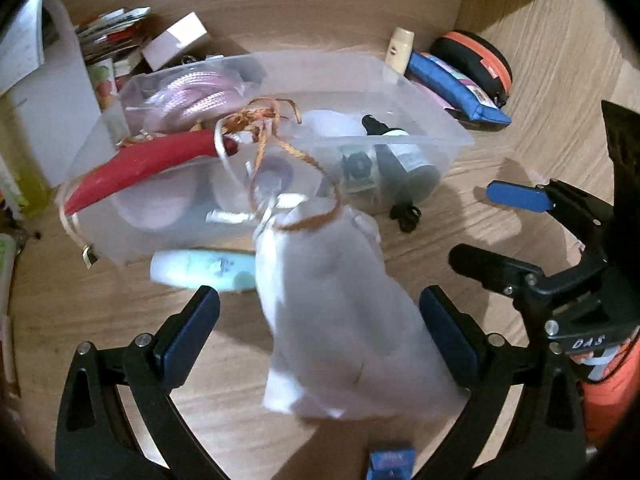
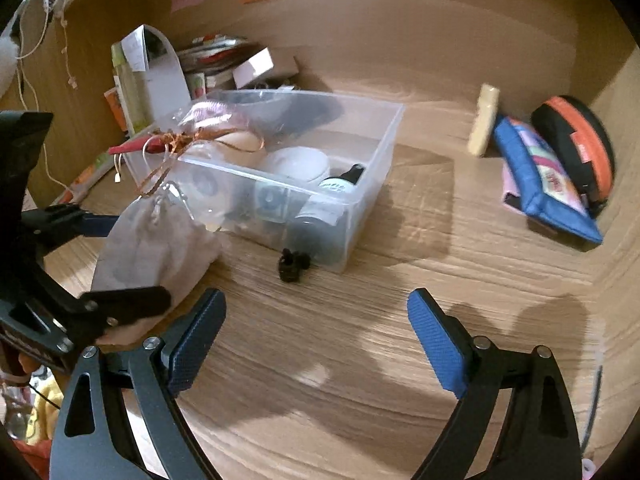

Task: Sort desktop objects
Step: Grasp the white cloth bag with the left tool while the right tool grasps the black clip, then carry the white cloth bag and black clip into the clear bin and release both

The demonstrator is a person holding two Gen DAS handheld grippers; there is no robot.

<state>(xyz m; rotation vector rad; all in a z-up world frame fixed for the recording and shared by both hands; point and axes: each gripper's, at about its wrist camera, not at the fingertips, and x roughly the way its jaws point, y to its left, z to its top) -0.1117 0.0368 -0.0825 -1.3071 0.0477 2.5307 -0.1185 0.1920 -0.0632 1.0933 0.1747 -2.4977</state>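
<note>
Left hand-held gripper [image 1: 320,324]: jaws wide apart, white drawstring pouch [image 1: 332,312] between the blue pads, pads not visibly pressing on it, so grip unconfirmed. Pouch blurred, sitting just in front of clear plastic bin [image 1: 436,128] on the bench [image 2: 360,320]. Orange cord [image 1: 280,148] running from pouch neck up over bin rim. Right hand-held gripper [image 2: 316,336]: open, nothing between pads, above bare bench. Bin holding red horn-shaped item [image 1: 136,172], pink rope coil [image 1: 192,96], dark bottle [image 2: 340,180]. Small black clip [image 2: 292,266] on bench just beside bin. Blue pencil case [image 2: 540,184] and orange-black pouch [image 2: 580,140] well apart, by the wall.
</note>
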